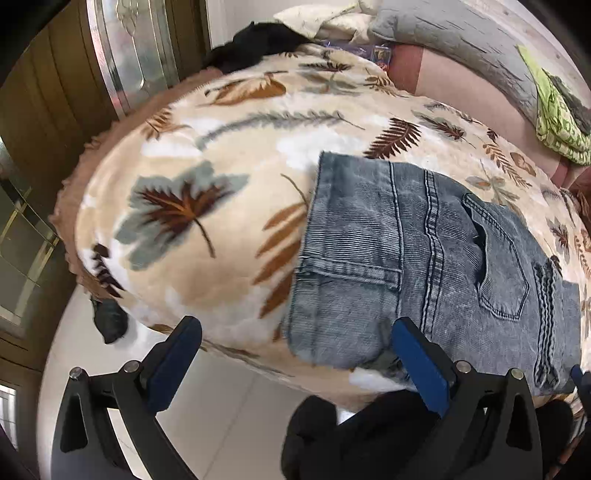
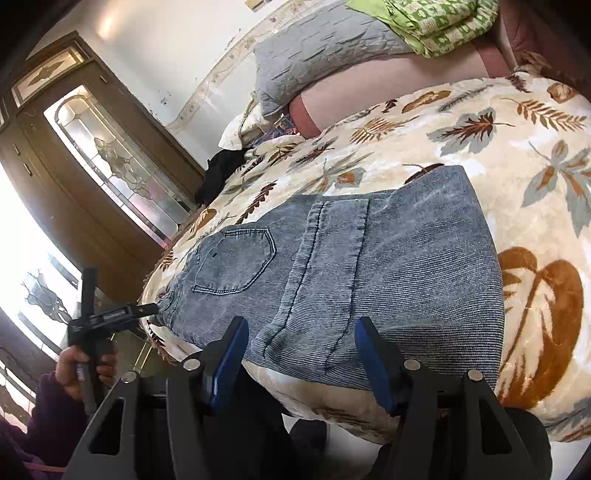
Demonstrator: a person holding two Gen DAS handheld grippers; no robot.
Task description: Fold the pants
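Grey-blue denim pants [image 1: 424,266] lie folded into a compact rectangle on the leaf-patterned blanket [image 1: 207,177] near the bed's front edge, back pocket up. They also show in the right wrist view [image 2: 369,266]. My left gripper [image 1: 295,332] is open and empty, just in front of the pants' left near corner. My right gripper [image 2: 301,332] is open and empty, hovering at the pants' near edge. The left gripper also shows in the right wrist view [image 2: 147,310], its tip at the pants' left end.
The blanket [image 2: 517,155] covers the bed. A grey quilt [image 2: 317,55] and a green cloth [image 2: 436,22] lie at the back. A black garment [image 1: 255,44] sits at the far corner. A wooden glass-panelled wardrobe [image 2: 110,155] stands beside the bed. Tiled floor [image 1: 229,406] is below.
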